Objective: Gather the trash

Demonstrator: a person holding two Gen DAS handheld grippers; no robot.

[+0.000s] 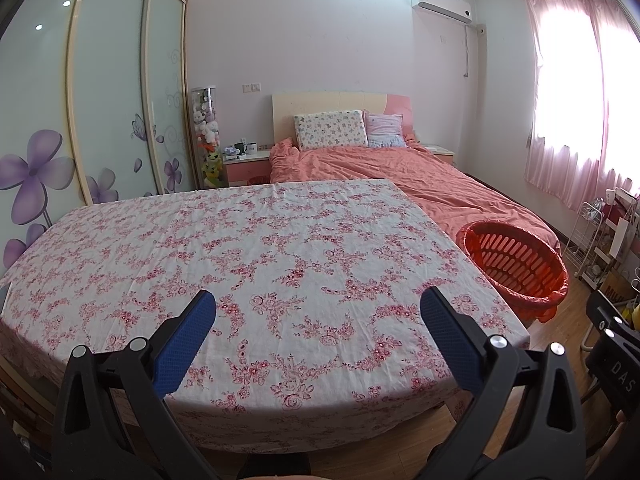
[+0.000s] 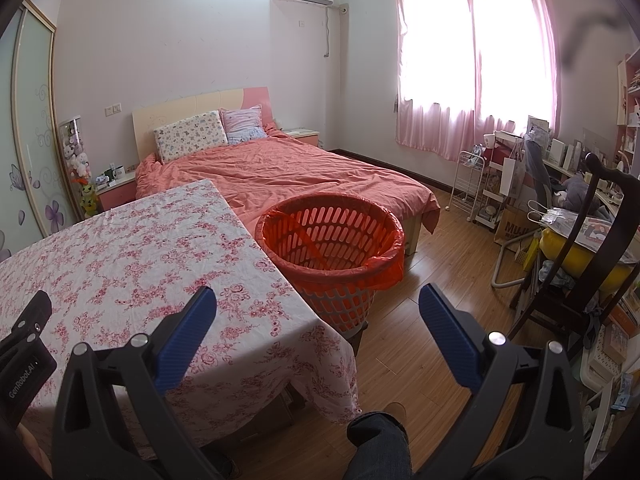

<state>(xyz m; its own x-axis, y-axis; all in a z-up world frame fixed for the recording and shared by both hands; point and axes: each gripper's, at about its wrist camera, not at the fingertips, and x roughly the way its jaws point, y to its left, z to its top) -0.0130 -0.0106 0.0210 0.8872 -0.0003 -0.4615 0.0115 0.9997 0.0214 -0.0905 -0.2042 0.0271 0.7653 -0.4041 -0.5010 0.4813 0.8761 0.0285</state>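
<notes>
A table with a pink floral cloth (image 1: 256,248) fills the left wrist view; no trash shows on it. My left gripper (image 1: 318,304) is open and empty above the table's near edge. An orange-lined slatted basket (image 2: 330,236) stands on the floor by the table's right side, between table and bed, and also shows in the left wrist view (image 1: 516,264). My right gripper (image 2: 318,300) is open and empty, held above the table's right corner (image 2: 304,320) in front of the basket. The left gripper's body (image 2: 24,344) shows at the left edge of the right wrist view.
A bed with an orange cover (image 2: 288,168) lies behind the table and basket. A dark wooden chair (image 2: 592,264), a white rack (image 2: 468,184) and cluttered shelves line the right side. Wood floor (image 2: 420,320) runs between them. A wardrobe (image 1: 104,92) stands left.
</notes>
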